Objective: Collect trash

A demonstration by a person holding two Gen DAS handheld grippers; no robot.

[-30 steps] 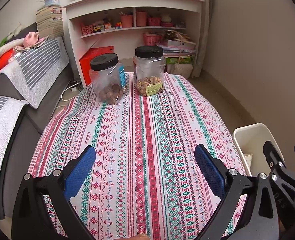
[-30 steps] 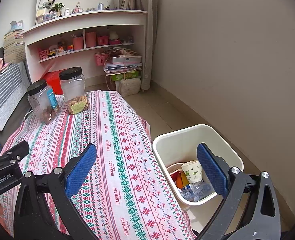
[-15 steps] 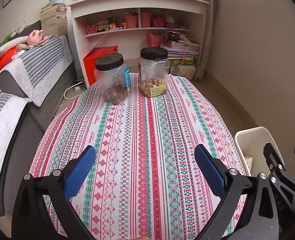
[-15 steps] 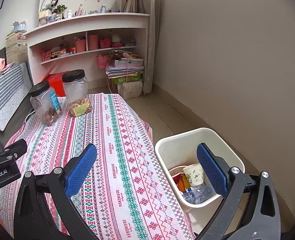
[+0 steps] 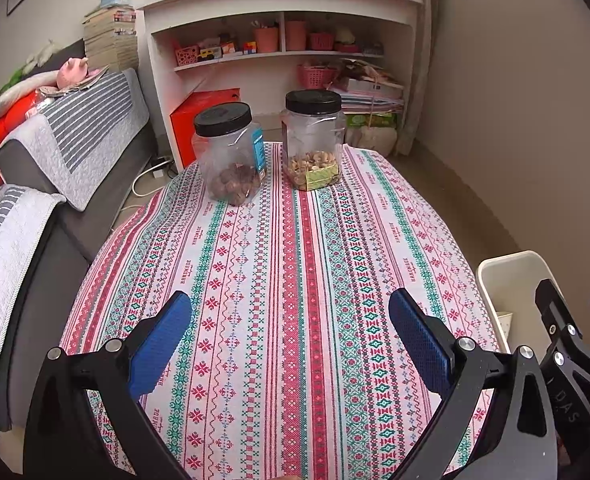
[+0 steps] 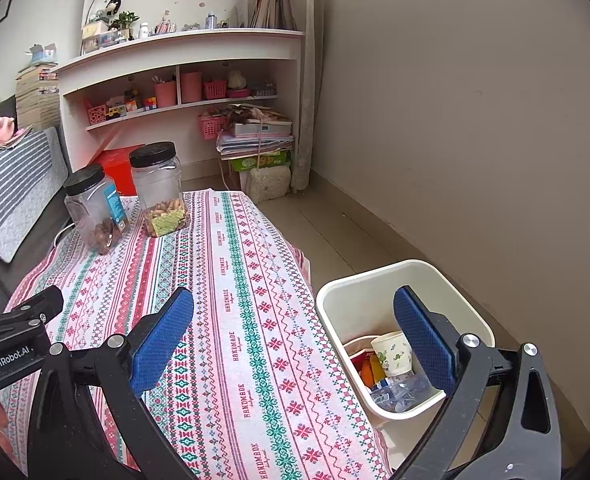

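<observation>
A white trash bin (image 6: 337, 294) stands on the floor at the table's right edge; it also shows in the left wrist view (image 5: 507, 264). Inside it lie a paper cup (image 6: 391, 352), a crushed clear bottle (image 6: 399, 394) and orange and red wrappers (image 6: 365, 370). My left gripper (image 5: 291, 334) is open and empty above the near part of the patterned tablecloth (image 5: 295, 264). My right gripper (image 6: 293, 332) is open and empty, straddling the table's right edge and the bin. No loose trash shows on the cloth.
Two clear jars with black lids stand at the table's far end: one with dark nuts (image 5: 231, 152), one with pale nuts (image 5: 313, 140). A grey sofa (image 5: 55, 152) runs along the left. A white shelf unit (image 5: 283, 40) and a wall (image 6: 475, 120) lie beyond.
Both grippers have drawn back and risen a little, so the jars and the bin look slightly farther away. Both stay open and empty.
</observation>
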